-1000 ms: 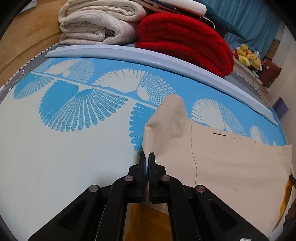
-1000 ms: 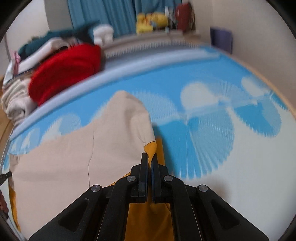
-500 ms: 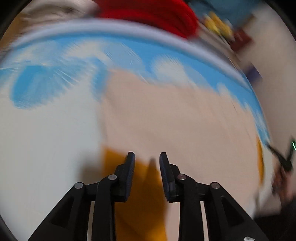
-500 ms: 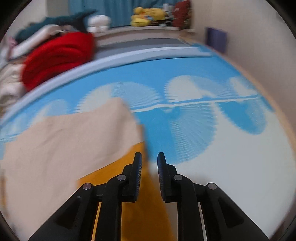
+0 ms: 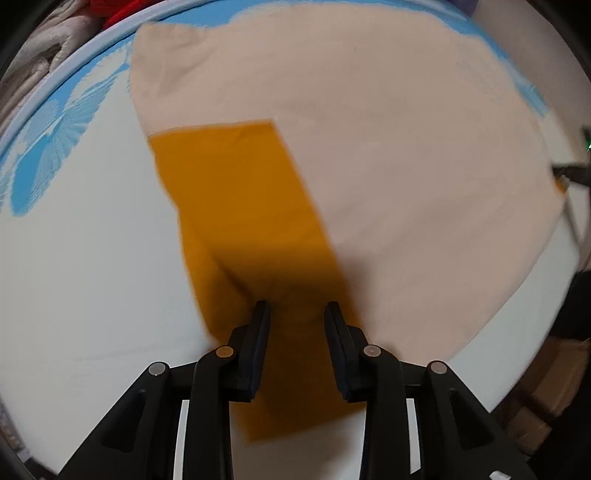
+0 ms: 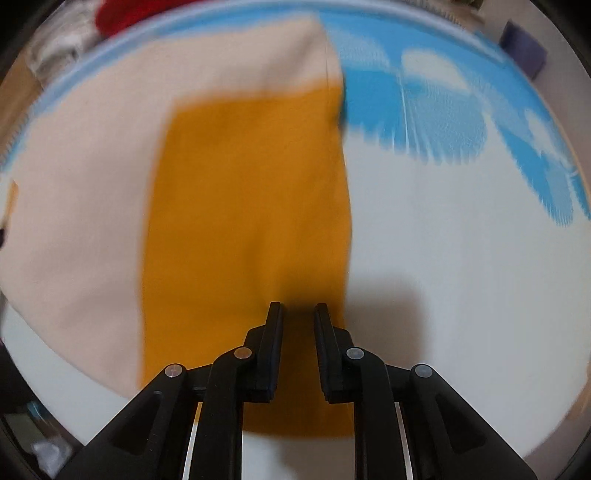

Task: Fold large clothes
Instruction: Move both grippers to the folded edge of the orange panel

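Observation:
A large garment lies flat on the blue and white patterned mat. Its beige part (image 5: 388, 155) spreads wide, and an orange panel (image 5: 236, 206) runs toward the camera on its left side. My left gripper (image 5: 297, 308) is open and empty above the orange panel. In the right wrist view the beige part (image 6: 88, 192) lies to the left and another orange panel (image 6: 251, 192) in the middle. My right gripper (image 6: 297, 310) is open and empty above the near end of that panel.
The mat (image 5: 74, 266) extends left of the garment and to the right (image 6: 461, 258) in the right wrist view. Folded cream bedding (image 5: 40, 62) and a red blanket (image 6: 118, 14) are stacked beyond the mat's far rim.
Both grippers were shut on the garment's cloth, then opened and let it go. Both have pulled back and up, so the garment now lies flat with its orange panels showing.

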`<state>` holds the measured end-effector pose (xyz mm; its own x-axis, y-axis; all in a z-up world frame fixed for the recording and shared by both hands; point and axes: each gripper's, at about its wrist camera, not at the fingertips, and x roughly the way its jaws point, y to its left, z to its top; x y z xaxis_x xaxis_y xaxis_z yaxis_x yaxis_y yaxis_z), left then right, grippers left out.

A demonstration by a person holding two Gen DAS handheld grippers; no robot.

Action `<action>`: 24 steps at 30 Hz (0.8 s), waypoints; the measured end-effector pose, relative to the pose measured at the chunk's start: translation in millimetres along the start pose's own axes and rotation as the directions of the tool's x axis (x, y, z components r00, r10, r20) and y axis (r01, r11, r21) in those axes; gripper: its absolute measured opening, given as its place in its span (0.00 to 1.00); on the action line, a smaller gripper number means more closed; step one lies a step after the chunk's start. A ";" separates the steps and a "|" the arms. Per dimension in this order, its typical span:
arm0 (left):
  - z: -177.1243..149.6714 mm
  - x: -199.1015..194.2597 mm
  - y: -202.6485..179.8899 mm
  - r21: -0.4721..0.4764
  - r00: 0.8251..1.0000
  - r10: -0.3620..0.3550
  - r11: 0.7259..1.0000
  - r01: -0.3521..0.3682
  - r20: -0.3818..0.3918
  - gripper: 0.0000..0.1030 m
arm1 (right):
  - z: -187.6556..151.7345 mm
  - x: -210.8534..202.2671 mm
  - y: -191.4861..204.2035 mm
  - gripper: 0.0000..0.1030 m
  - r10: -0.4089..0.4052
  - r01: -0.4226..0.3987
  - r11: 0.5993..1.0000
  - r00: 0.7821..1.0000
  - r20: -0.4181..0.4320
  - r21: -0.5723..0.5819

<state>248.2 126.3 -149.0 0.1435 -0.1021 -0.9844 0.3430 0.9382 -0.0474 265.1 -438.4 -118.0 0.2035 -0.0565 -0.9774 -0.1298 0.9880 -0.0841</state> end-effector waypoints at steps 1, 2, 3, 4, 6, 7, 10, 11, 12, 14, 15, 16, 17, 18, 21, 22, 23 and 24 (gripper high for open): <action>-2.0 -4.3 -1.0 0.004 0.999 0.035 0.999 -0.035 -0.003 0.29 | -1.5 -1.4 -1.8 0.18 -0.009 0.009 1.000 1.000 0.000 0.002; -4.0 -12.0 -2.9 0.011 0.995 0.100 0.995 -0.100 -0.003 0.28 | -3.3 -6.2 -3.3 0.18 -0.020 0.020 1.000 1.000 -0.006 0.015; -5.5 -18.7 -4.4 0.012 0.989 0.146 0.989 -0.146 0.007 0.25 | -4.2 -10.7 -4.0 0.18 -0.043 0.043 0.998 0.999 -0.013 0.035; -8.5 -30.2 -6.4 -0.002 0.980 0.195 0.981 -0.195 0.034 0.24 | -5.9 -17.9 -4.1 0.18 -0.090 0.091 0.994 0.996 -0.010 0.057; -16.3 -56.0 -8.6 -0.085 0.973 0.206 0.977 -0.198 0.101 0.24 | -11.2 -41.4 -2.3 0.18 -0.151 0.146 0.984 0.987 0.047 0.101; -22.1 -66.6 -8.7 -0.130 0.971 0.197 0.975 -0.180 0.135 0.24 | -12.3 -53.0 -0.6 0.18 -0.150 0.139 0.982 0.985 0.085 0.126; -41.5 -94.8 -12.4 -0.322 0.952 0.170 0.943 -0.082 0.255 0.24 | -22.9 -103.1 11.1 0.22 -0.108 0.040 0.968 0.957 0.268 0.250; -50.5 -98.6 -13.1 -0.395 0.946 0.139 0.919 -0.013 0.292 0.24 | -30.1 -116.3 17.2 0.22 -0.099 0.001 0.957 0.942 0.322 0.291; -58.2 -99.4 -13.3 -0.452 0.941 0.106 0.890 0.055 0.323 0.24 | -39.2 -126.8 23.3 0.22 -0.108 -0.022 0.941 0.926 0.363 0.337; -68.7 -91.8 -17.7 -0.527 0.922 0.077 0.837 0.147 0.379 0.24 | -52.8 -139.0 38.1 0.24 -0.148 -0.044 0.906 0.900 0.411 0.421; -73.8 -86.1 -23.5 -0.551 0.916 0.079 0.818 0.165 0.393 0.24 | -63.6 -139.7 45.0 0.28 -0.157 -0.071 0.880 0.890 0.428 0.470; -79.2 -79.1 -25.7 -0.569 0.915 0.078 0.803 0.178 0.396 0.24 | -69.0 -136.4 51.9 0.30 -0.153 -0.090 0.863 0.892 0.426 0.498; -81.2 -76.9 -28.6 -0.582 0.917 0.073 0.791 0.186 0.392 0.24 | -76.1 -127.5 55.2 0.30 -0.137 -0.113 0.843 0.901 0.412 0.527; -84.3 -65.6 -29.5 -0.608 0.924 0.057 0.768 0.200 0.377 0.24 | -80.3 -115.2 53.8 0.30 -0.105 -0.142 0.821 0.914 0.391 0.553; -94.0 -41.3 -31.4 -0.650 0.934 -0.010 0.716 0.255 0.356 0.31 | -91.4 -74.2 39.8 0.30 0.006 -0.222 0.741 0.946 0.324 0.634; -94.8 -35.4 -29.7 -0.661 0.939 -0.017 0.706 0.255 0.344 0.31 | -96.0 -63.1 33.4 0.30 0.037 -0.246 0.710 0.949 0.314 0.660; -95.6 -32.0 -28.5 -0.669 0.941 -0.021 0.698 0.255 0.337 0.32 | -102.1 -51.1 25.2 0.30 0.072 -0.272 0.671 0.950 0.304 0.690; -95.8 -27.0 -25.7 -0.682 0.943 -0.033 0.683 0.264 0.332 0.35 | -105.9 -42.3 18.0 0.30 0.101 -0.295 0.634 0.948 0.301 0.715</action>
<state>146.6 136.6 -137.5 0.4319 -0.2372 -0.8702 -0.3607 0.8388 -0.4077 151.4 -433.5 -98.7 0.4716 0.0899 -0.8772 0.5517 0.7460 0.3730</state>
